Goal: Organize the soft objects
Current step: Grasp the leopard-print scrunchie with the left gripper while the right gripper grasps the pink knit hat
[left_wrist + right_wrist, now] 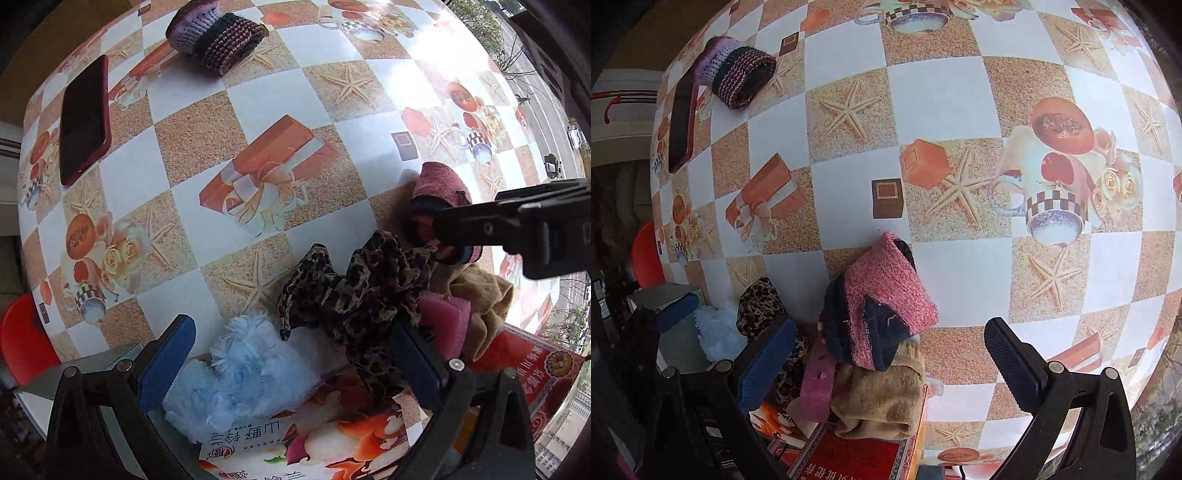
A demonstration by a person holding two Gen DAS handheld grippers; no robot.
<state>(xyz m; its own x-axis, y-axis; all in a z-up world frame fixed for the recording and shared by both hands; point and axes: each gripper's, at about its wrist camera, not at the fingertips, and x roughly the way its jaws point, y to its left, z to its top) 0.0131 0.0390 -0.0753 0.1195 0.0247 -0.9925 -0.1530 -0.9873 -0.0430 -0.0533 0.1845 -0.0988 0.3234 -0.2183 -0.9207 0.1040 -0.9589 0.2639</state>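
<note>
A pile of soft things lies at the table's near edge: a fluffy light-blue piece (240, 373), a leopard-print cloth (354, 299), a pink sponge (445, 323), a tan cloth (882, 398) and a pink-and-navy knit sock (882, 302) on top. My left gripper (291, 362) is open, its blue pads either side of the blue fluff and the leopard cloth. My right gripper (897, 373) is open around the sock and the tan cloth; it also shows in the left wrist view (458, 236). A purple and dark striped knit piece (218, 33) lies far left.
A dark red phone (85, 118) lies at the table's left side. Printed cardboard boxes (857, 454) sit under the pile at the near edge. A red stool (22, 339) stands beside the table on the left. The checkered tablecloth (960, 103) stretches beyond.
</note>
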